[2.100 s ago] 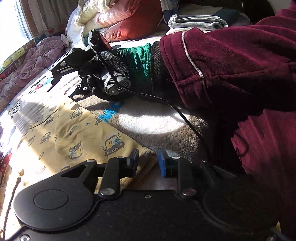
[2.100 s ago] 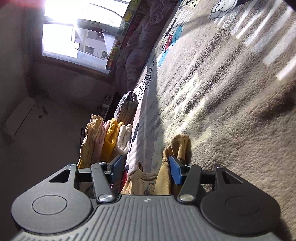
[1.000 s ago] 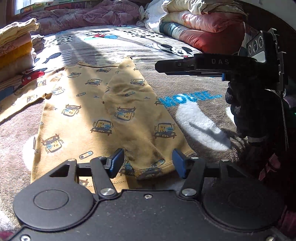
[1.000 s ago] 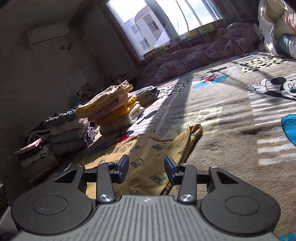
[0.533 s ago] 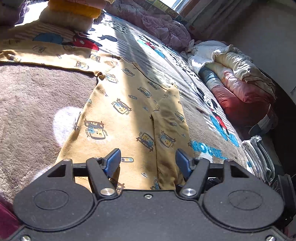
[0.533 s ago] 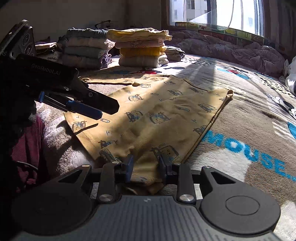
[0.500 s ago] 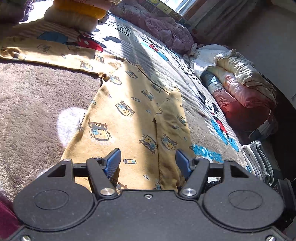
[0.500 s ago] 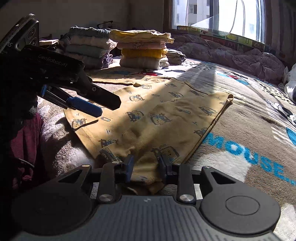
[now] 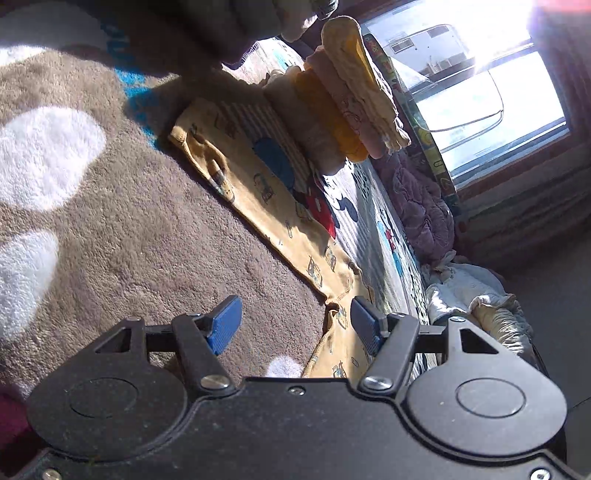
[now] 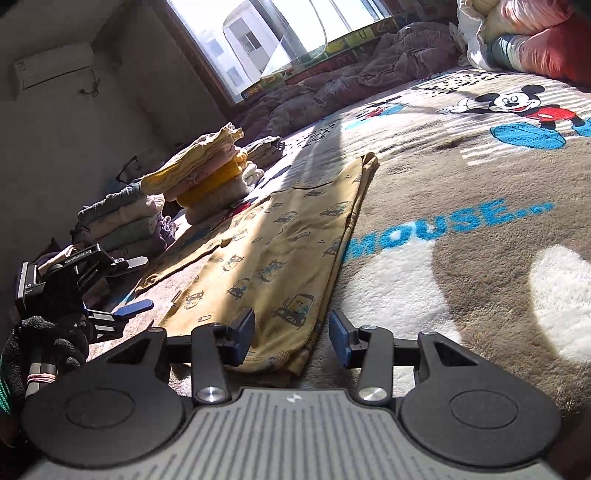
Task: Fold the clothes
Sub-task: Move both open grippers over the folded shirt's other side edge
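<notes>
A yellow garment with a car print (image 10: 280,251) lies flat on the plush blanket, one side folded over. Its bottom hem lies just ahead of and between the fingers of my right gripper (image 10: 291,338), which is open and holds nothing. In the left wrist view the garment's long sleeve (image 9: 273,206) runs diagonally away toward its cuff (image 9: 181,134). My left gripper (image 9: 293,325) is open above the blanket, with the underarm seam near its right fingertip. The right wrist view shows the left gripper (image 10: 136,284) at the garment's left side, open, held by a gloved hand (image 10: 44,339).
A stack of folded clothes (image 10: 207,173) stands just behind the sleeve, with a second stack (image 10: 125,218) to its left. A purple quilt (image 10: 351,85) lies under the window and pillows (image 10: 517,33) are piled at the far right. The cartoon-print blanket (image 10: 461,229) spreads to the right.
The right gripper's jaws have widened and the bunched hem now lies flat in front of them. The left gripper has swung left, from the garment's body toward the sleeve.
</notes>
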